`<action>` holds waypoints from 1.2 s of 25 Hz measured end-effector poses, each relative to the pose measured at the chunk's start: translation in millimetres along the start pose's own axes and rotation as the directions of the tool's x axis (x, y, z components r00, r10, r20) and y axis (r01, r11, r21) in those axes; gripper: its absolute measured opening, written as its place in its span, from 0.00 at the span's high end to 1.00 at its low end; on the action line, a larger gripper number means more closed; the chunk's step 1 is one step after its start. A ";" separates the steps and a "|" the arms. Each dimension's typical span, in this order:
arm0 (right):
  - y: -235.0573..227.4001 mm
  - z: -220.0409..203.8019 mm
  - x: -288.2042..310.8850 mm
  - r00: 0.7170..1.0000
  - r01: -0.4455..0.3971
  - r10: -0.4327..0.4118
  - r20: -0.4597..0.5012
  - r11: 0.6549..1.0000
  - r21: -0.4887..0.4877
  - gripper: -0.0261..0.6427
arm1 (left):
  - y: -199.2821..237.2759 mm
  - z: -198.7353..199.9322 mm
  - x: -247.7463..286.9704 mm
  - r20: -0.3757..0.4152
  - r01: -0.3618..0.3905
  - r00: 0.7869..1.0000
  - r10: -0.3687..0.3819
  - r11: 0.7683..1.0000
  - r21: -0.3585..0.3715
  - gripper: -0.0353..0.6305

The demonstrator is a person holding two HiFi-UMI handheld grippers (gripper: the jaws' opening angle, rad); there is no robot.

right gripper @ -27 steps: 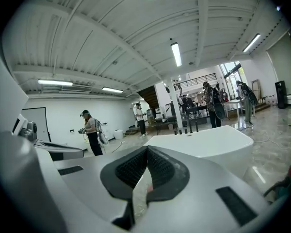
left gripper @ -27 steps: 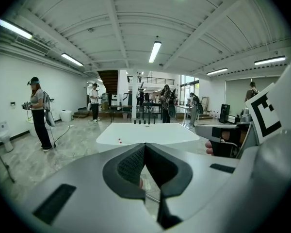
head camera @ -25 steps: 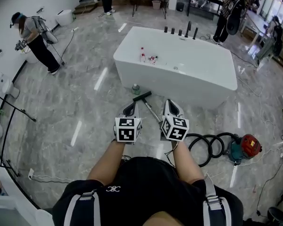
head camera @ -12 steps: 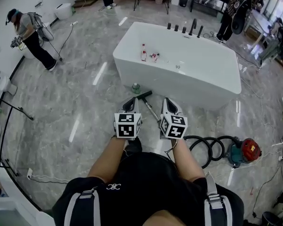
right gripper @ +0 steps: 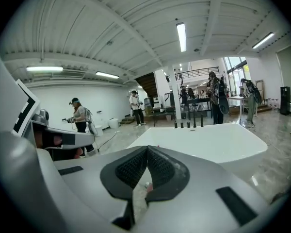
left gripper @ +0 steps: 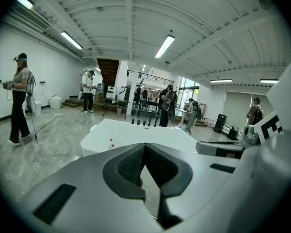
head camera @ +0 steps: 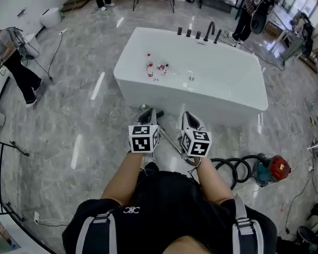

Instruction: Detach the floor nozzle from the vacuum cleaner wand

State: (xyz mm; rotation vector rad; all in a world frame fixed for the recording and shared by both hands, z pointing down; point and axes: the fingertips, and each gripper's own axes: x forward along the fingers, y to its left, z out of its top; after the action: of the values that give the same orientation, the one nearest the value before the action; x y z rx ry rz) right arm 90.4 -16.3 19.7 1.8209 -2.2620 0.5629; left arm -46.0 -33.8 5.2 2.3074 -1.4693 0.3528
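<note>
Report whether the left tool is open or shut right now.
Shut. In the left gripper view, the left tool has its jaws meeting at the tips, with nothing clamped between them.

Bright, even light on my feeds.
Ceiling tubes (right gripper: pixel 181 35) glare white, streaks shine on the floor (head camera: pixel 98 86) at left, and both gripper views bend toward dark corners.
</note>
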 end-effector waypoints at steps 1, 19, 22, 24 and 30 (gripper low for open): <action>-2.4 4.7 11.9 1.000 0.012 -0.012 -0.006 1.000 0.001 0.95 | 6.9 6.1 13.0 -0.010 0.012 1.000 -0.012 1.000 -0.006 0.95; -74.0 -112.7 125.1 0.951 0.155 -0.134 -0.280 0.986 0.055 0.95 | 75.2 -81.1 180.5 -0.326 0.120 0.938 -0.115 0.993 -0.005 0.95; -76.6 -164.6 134.8 0.924 0.123 -0.106 -0.367 0.992 0.023 0.95 | 78.9 -132.2 195.1 -0.402 0.113 0.909 -0.110 0.993 -0.015 0.95; -77.1 -194.9 155.7 0.913 0.069 -0.061 -0.403 0.998 0.007 0.95 | 83.6 -158.9 213.8 -0.416 0.109 0.903 -0.110 0.994 -0.027 0.95; -80.4 -334.1 233.6 0.841 -0.146 0.122 -0.526 0.989 -0.003 0.95 | 108.2 -278.4 269.8 -0.488 0.093 0.866 -0.103 0.995 -0.046 0.95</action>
State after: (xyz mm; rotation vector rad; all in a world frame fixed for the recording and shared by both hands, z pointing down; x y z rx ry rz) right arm 83.2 -106.5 425.2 1.2803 -2.0015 0.9020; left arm -32.4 -170.1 383.6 2.0542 -1.0889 0.8214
